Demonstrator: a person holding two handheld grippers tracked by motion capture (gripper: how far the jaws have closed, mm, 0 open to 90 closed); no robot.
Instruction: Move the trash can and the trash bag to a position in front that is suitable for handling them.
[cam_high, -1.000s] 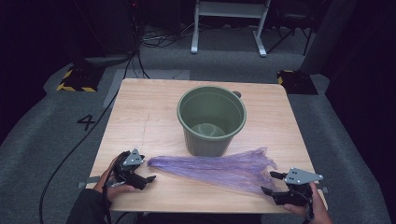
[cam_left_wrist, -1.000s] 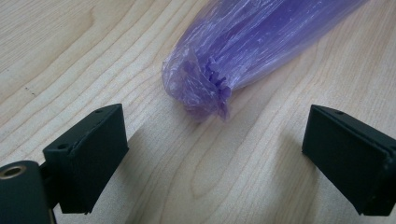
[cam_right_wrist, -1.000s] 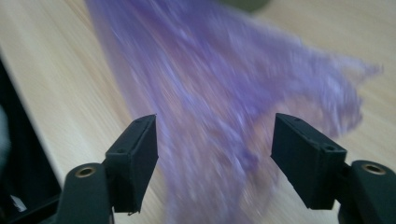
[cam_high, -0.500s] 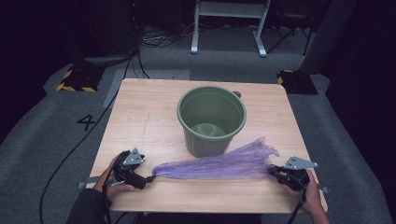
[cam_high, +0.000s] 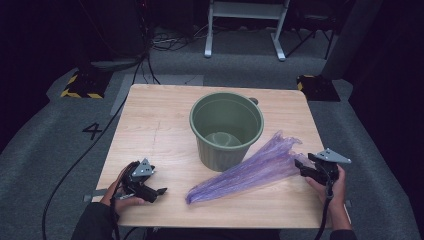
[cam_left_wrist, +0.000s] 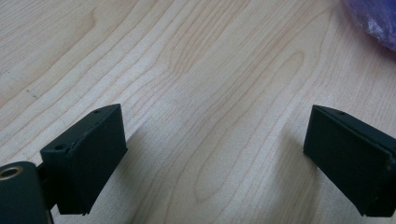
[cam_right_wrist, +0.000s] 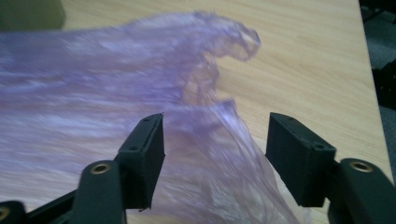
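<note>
My right gripper (cam_high: 306, 171) has just been opening its jaws; they stand apart with the wide end of the purple bag (cam_high: 250, 171) lying loose between them, so I can take a new bite on its mouth. The bag slants across the table (cam_high: 150, 125) just in front of the green bucket (cam_high: 226, 129). My left gripper (cam_high: 156, 191), wide and empty, waits off the bag's narrow tip.
</note>
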